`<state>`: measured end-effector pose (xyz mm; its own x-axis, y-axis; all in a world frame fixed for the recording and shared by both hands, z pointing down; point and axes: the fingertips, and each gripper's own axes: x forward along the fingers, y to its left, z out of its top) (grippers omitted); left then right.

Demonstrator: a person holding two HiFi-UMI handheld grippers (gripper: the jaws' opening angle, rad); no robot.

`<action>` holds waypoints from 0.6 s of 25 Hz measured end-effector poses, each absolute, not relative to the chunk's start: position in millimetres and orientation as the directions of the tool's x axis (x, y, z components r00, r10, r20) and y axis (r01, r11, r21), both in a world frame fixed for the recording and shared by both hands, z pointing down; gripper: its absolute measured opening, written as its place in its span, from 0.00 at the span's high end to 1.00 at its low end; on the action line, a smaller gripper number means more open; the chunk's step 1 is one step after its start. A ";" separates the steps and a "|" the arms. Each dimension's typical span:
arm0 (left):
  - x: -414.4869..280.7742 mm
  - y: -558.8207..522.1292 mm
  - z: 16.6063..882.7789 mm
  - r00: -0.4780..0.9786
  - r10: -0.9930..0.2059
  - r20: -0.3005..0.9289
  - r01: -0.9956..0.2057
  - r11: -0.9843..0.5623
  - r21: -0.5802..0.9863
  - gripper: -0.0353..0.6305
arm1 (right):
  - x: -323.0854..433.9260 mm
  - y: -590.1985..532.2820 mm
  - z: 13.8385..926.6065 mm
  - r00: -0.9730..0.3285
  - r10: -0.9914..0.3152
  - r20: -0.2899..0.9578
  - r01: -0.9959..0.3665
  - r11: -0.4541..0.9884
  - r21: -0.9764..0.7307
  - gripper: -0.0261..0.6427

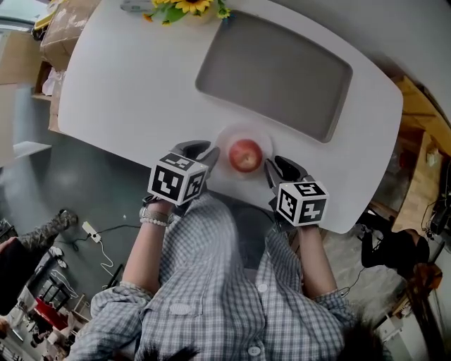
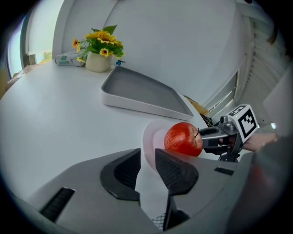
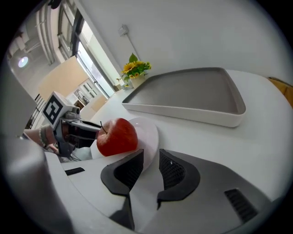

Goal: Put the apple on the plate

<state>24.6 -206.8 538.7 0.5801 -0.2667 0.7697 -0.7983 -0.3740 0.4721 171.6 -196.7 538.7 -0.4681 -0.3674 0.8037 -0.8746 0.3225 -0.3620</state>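
apple (image 1: 245, 155) on plate (image 1: 235, 134) | tray (image 1: 275, 70) behind plate | left claw (image 1: 210, 152) left of plate, right claw (image 1: 275, 164) right

The widest free room is the left half of the white table (image 1: 127, 92), bare from its near edge to its far edge. The grey tray (image 1: 275, 70) fills the far right, and a pot of sunflowers (image 1: 184, 7) stands at the far edge by the tray's far left corner. Near the near edge, the plate (image 1: 224, 139) with the apple (image 1: 245, 155) is flanked by the left gripper (image 1: 202, 153) and right gripper (image 1: 277, 168), each just beside its rim. That leaves the way from above and a narrow strip of table between plate and tray.
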 end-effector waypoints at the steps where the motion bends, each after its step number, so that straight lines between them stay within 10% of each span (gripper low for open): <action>1: 25.4 -206.5 540.3 0.585 -0.262 0.768 -0.796 -0.369 0.480 0.82 | 171.1 -195.9 539.8 -0.472 -0.363 0.803 -0.875 0.301 -0.379 0.84; 15: 26.3 -205.1 556.2 0.589 -0.213 0.780 -0.796 -0.322 0.513 0.82 | 169.6 -193.0 550.5 -0.486 -0.341 0.805 -0.873 0.232 -0.429 0.84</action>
<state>26.3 -205.1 556.2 0.5889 -0.2132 0.7795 -0.7957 -0.3220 0.5131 169.6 -193.0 550.5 -0.4860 -0.3405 0.8049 -0.8730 0.2315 -0.4292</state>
